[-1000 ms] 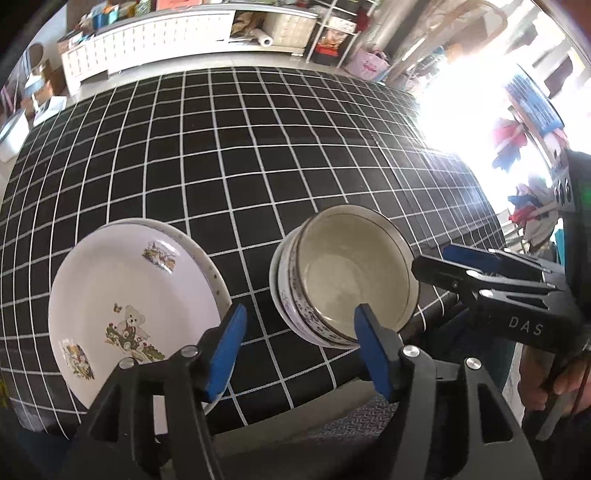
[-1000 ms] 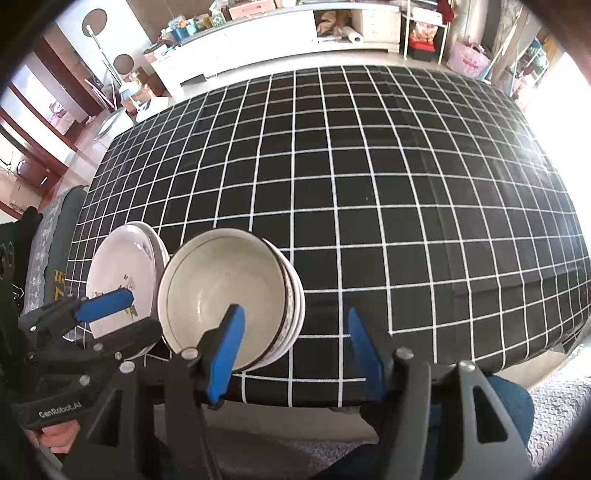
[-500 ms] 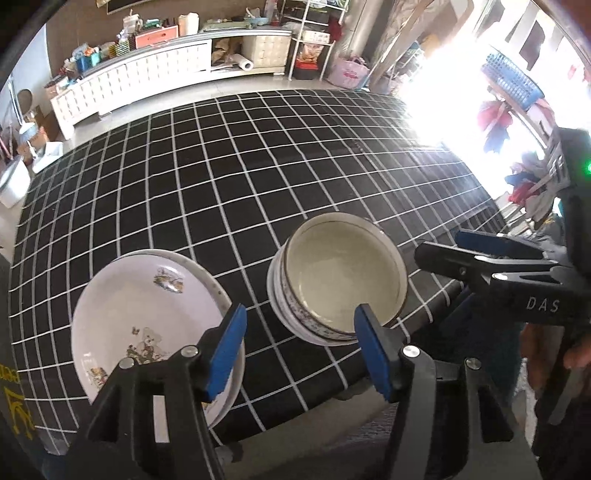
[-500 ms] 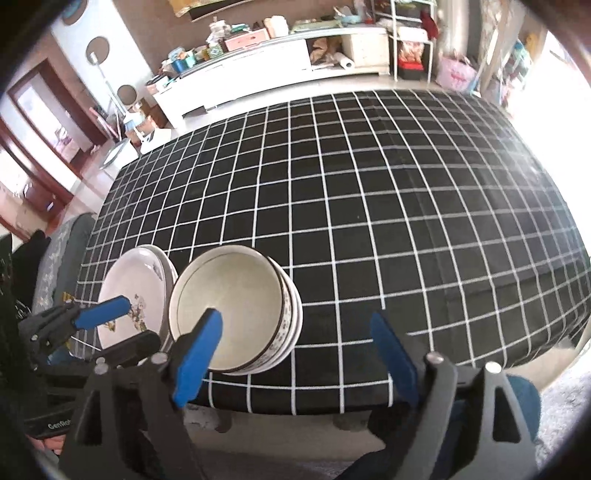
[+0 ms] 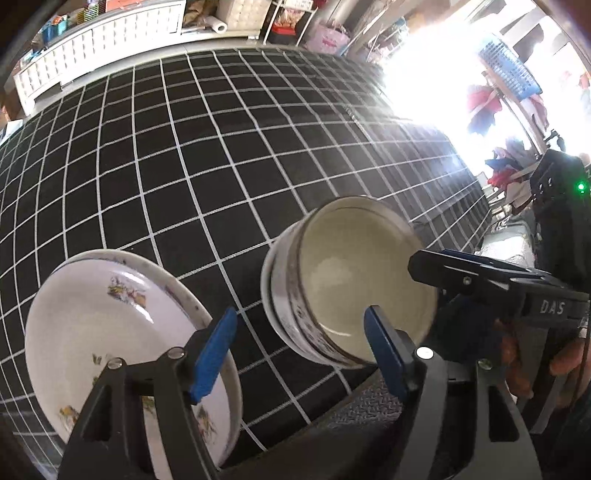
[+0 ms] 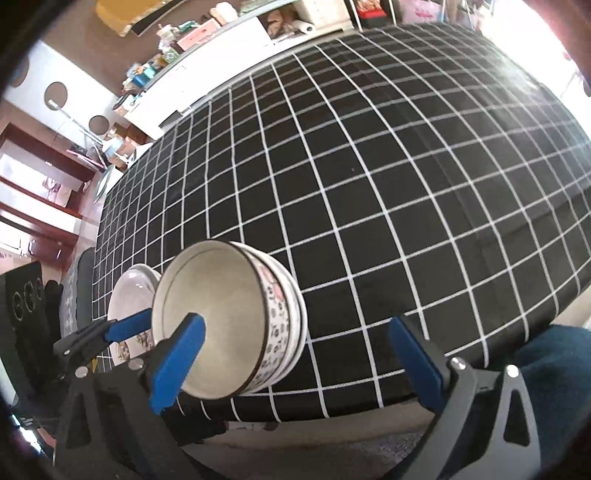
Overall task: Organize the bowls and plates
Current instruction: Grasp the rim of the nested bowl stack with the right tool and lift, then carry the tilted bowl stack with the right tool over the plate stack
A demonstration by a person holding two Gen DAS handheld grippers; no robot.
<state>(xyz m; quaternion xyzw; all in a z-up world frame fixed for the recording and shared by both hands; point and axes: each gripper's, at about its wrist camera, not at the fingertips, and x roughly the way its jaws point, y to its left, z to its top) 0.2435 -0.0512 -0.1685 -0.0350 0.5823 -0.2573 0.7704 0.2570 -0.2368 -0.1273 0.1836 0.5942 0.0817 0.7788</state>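
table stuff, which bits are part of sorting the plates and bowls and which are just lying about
Part of the job:
- stacked bowls near the table's front edge
- stacked plates beside the bowls
- left gripper, fingers apart, holding nothing
- right gripper, fingers apart, holding nothing

Just lying about:
- checked tablecloth
- white cabinet behind the table
- paper roll
- blue basket

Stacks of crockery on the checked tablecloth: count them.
2. The white patterned ceramic plates sit at the near left edge; the nested cream ceramic bowls stand just to their right. Pieces within each stack are partly hidden.
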